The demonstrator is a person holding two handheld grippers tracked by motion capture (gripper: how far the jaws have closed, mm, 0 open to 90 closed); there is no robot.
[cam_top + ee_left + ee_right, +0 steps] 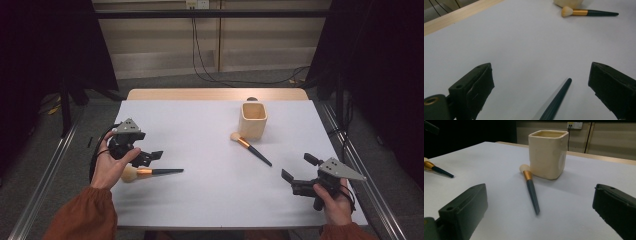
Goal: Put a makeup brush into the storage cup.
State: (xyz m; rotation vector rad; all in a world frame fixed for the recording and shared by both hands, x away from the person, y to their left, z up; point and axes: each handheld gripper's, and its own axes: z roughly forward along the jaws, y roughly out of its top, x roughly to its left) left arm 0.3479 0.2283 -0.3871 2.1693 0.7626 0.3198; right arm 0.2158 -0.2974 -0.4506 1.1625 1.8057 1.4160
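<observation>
Flat, a dark-handled, gold-banded brush (150, 172)

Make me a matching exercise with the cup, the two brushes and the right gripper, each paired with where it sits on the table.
Things:
1. cup
2. near brush
3. far brush
4. right gripper

Places:
A. by the left gripper
B. table's right front corner
C. far side, right of centre
D. head beside the cup's base

Pairs: 1-C, 2-A, 3-D, 4-B
</observation>
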